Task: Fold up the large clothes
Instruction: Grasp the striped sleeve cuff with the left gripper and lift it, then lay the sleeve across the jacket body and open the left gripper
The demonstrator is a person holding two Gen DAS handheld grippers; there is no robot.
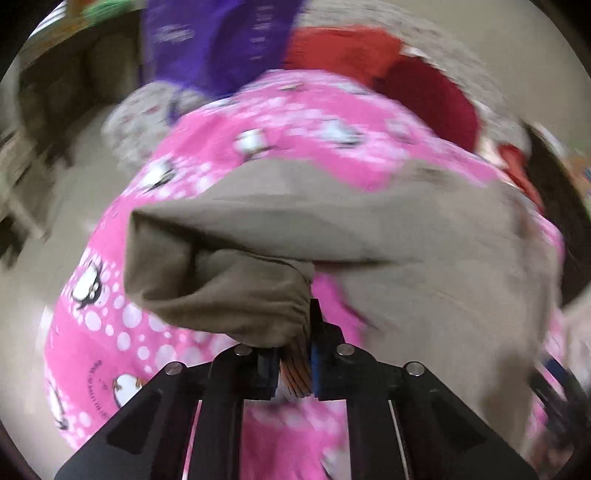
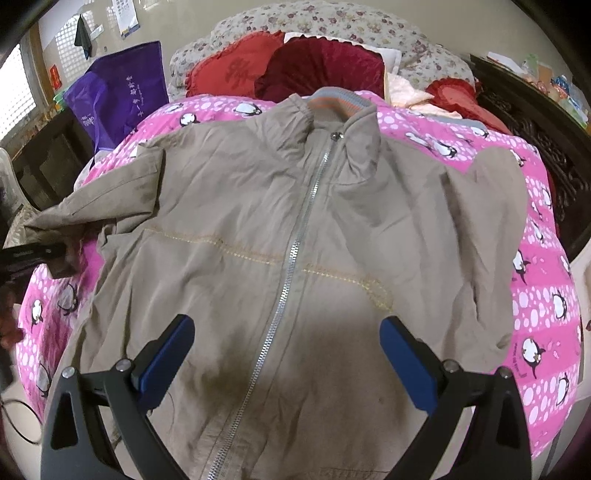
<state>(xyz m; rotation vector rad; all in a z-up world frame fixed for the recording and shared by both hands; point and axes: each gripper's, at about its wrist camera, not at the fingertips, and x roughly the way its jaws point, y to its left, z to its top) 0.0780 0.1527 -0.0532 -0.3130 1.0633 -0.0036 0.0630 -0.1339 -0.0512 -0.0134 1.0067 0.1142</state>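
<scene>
A large tan zip-up jacket (image 2: 236, 229) lies front up on a pink penguin-print bedspread (image 2: 546, 295), zipper closed, collar at the far end. My right gripper (image 2: 286, 332) is open and empty, hovering above the jacket's lower front near the zipper. My left gripper (image 1: 295, 354) is shut on the striped cuff of the jacket's sleeve (image 1: 229, 291) and holds it lifted above the bedspread (image 1: 110, 332); this view is motion-blurred. In the right wrist view the left gripper (image 2: 44, 253) shows at the left edge by the sleeve (image 2: 92, 206).
Red pillows (image 2: 295, 70) and a floral headboard cover (image 2: 332, 22) lie at the bed's far end. A purple bag (image 2: 118, 96) stands at the far left. A dark wooden frame (image 2: 535, 136) runs along the right side.
</scene>
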